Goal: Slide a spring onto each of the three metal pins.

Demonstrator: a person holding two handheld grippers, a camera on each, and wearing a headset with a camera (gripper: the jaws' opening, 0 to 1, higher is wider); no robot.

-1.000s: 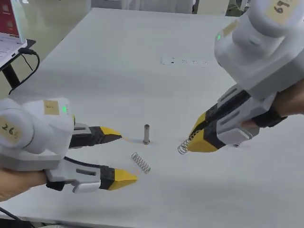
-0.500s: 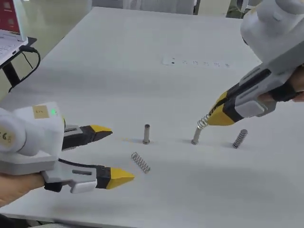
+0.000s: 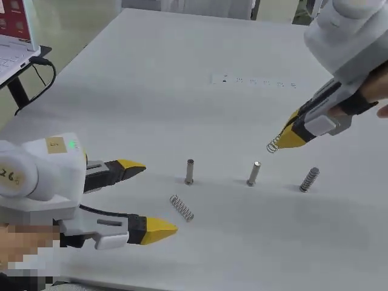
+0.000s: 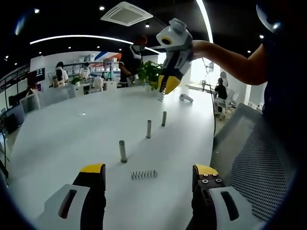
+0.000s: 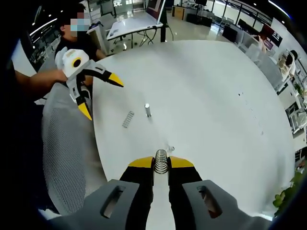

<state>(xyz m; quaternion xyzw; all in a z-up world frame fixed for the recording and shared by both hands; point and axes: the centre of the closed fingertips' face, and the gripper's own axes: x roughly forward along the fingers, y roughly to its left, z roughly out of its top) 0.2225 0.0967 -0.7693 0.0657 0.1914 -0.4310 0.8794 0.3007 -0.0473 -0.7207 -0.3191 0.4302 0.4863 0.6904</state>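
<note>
- The right gripper (image 3: pixel 286 140) is raised above the counter (image 3: pixel 182 91) at the far right. It slants down and to the left from the person's hand (image 3: pixel 371 97).
- Its jaws are pressed together on one end of a spring (image 3: pixel 273 145). The free end of the spring sticks out past the yellow tips and hangs in the air.
- The held spring is above and a little right of the middle pin (image 3: pixel 253 173), clear of the pin's top.
- The right pin (image 3: pixel 309 179) stands upright and already wears a spring.
- The left pin (image 3: pixel 190 171) stands bare.
- A loose spring (image 3: pixel 181 208) lies flat on the counter just in front of the left pin.
- The left gripper (image 3: pixel 145 197) is held low and level at the near left. Its jaws are spread wide, pointing toward the loose spring without touching it.
</note>
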